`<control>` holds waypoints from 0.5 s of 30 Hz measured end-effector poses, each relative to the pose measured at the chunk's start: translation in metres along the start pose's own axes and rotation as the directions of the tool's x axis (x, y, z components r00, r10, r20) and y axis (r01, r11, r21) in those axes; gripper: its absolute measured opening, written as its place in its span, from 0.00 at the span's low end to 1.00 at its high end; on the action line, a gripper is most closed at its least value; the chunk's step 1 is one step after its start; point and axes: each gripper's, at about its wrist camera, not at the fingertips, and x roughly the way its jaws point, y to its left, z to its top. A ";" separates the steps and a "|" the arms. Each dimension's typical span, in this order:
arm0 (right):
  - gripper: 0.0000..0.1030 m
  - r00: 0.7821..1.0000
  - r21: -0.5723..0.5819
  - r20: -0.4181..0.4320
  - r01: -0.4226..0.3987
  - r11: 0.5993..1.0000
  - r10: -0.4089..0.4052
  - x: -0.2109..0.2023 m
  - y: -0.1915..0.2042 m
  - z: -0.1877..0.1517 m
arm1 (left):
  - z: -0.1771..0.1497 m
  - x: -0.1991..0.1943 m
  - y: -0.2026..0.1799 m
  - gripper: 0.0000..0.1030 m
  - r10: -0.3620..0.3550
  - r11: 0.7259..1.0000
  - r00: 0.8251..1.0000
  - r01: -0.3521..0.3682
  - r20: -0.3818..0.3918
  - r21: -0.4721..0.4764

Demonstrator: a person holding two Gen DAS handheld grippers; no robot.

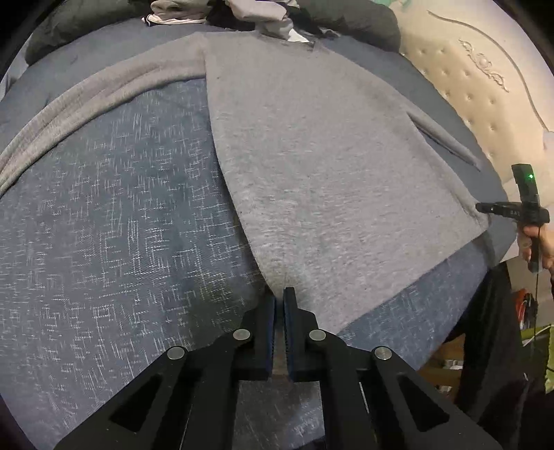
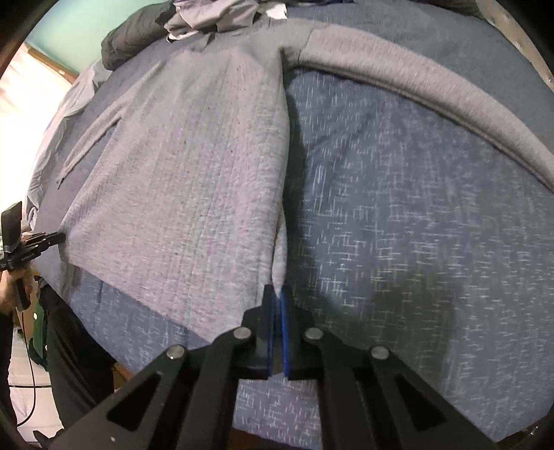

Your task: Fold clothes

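A grey long-sleeved sweater [image 1: 311, 155] lies flat on a blue patterned bedspread [image 1: 121, 242]. My left gripper [image 1: 279, 303] is shut on a near corner of its hem. My right gripper [image 2: 278, 296] is shut on the other hem corner, and the fabric edge rises slightly into its jaws. Each gripper shows in the other view at the bed's side: the right gripper [image 1: 482, 207] and the left gripper [image 2: 59, 237], both touching the sweater [image 2: 190, 190]. One sleeve [image 1: 86, 104] stretches out sideways over the bedspread [image 2: 415, 225]. That sleeve [image 2: 432, 93] curves across the right wrist view.
A pile of loose clothes [image 1: 221, 10] and a dark jacket [image 2: 135, 38] lie at the bed's far end. A cream tufted headboard [image 1: 467, 93] runs along one side. A hand [image 1: 540, 242] and dark trousers [image 2: 76, 346] are at the near bed edge.
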 end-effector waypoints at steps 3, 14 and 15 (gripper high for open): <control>0.02 1.000 -0.008 0.004 -0.003 1.000 0.003 -0.007 -0.024 -0.001 | 0.001 -0.007 0.004 0.04 -0.003 1.000 1.000 0.003 0.005 0.013; 0.02 0.998 0.049 -0.029 -0.050 0.998 0.052 0.028 -0.045 -0.020 | -0.033 -0.051 0.080 0.03 0.012 1.000 1.000 -0.012 -0.006 -0.003; 0.02 0.998 0.055 -0.037 -0.055 0.997 0.057 0.032 -0.046 -0.022 | -0.034 -0.047 0.081 0.03 0.014 1.000 1.000 -0.014 -0.012 -0.006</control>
